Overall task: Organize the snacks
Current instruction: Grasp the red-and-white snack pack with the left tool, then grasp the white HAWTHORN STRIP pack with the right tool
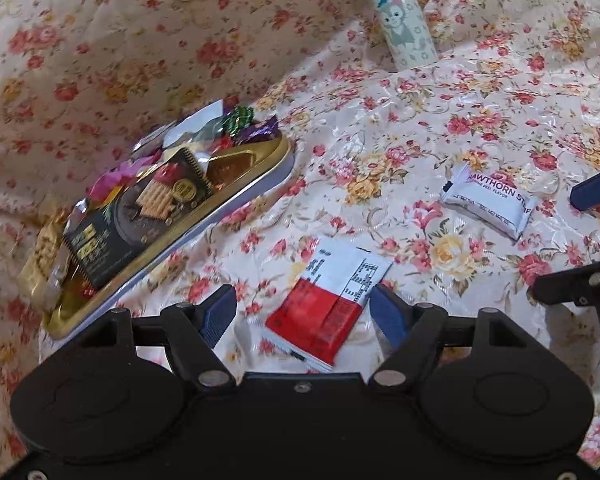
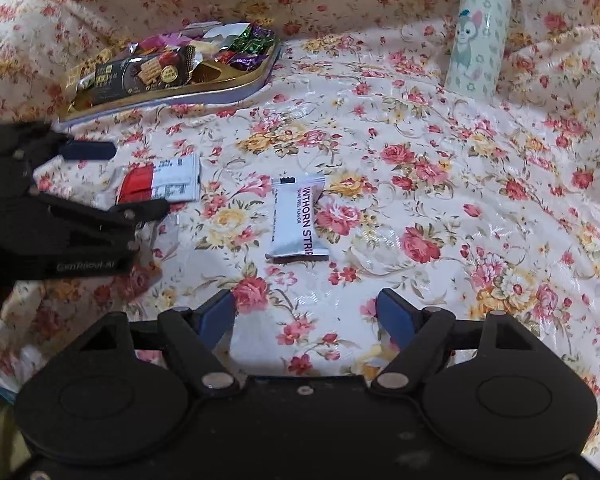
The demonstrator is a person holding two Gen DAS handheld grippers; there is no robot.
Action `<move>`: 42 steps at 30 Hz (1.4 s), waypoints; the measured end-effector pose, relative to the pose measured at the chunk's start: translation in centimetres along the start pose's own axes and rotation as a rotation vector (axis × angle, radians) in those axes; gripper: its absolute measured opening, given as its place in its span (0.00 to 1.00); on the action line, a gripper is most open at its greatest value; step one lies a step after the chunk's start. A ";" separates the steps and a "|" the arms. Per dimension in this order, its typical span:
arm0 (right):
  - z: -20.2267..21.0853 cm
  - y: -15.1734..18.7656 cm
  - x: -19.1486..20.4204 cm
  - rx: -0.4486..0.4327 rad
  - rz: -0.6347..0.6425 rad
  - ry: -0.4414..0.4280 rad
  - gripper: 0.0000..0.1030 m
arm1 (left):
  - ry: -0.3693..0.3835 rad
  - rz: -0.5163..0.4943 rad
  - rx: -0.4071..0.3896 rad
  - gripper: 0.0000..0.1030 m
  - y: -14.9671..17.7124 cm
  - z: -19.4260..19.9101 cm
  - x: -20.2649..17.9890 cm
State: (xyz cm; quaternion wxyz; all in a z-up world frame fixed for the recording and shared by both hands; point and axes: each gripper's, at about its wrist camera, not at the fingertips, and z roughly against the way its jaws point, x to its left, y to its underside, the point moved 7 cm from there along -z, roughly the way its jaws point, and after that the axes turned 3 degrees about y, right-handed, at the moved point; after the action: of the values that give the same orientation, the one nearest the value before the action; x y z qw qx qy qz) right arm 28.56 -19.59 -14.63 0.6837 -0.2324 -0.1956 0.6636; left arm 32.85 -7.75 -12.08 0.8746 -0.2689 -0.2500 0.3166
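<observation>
Left wrist: the left gripper [image 1: 302, 306] hangs over the red packet [image 1: 327, 309], jaws wide apart on either side, holding nothing, probably lined up to grab it for the tray [image 1: 256, 184] beyond.

Right wrist: the right gripper [image 2: 306, 312] gapes empty, short of the hawthorn strip [image 2: 298, 220] on the cloth [image 2: 440, 240].

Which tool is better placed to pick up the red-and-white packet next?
Left. The left tool is open with the red-and-white packet lying between its fingers. The right tool is open, facing the hawthorn strip packet instead.
</observation>
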 end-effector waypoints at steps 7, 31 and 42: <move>0.1 0.1 -0.1 -0.011 -0.003 -0.003 0.85 | 0.074 0.109 0.036 0.71 -0.4 -0.9 0.8; 0.0 0.0 0.0 -0.014 -0.001 0.003 0.85 | 0.081 0.475 0.209 0.44 2.6 2.6 0.6; 0.2 -0.8 0.0 -0.011 -0.021 0.026 0.72 | 0.020 0.557 0.192 0.48 4.2 3.8 0.5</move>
State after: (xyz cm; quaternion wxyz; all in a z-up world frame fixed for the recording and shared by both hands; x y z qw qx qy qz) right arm 29.12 -19.61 -14.01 0.6919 -0.2425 -0.1928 0.6522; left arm 29.18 -3.48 -11.82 0.7778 -0.2464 -0.1268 0.5641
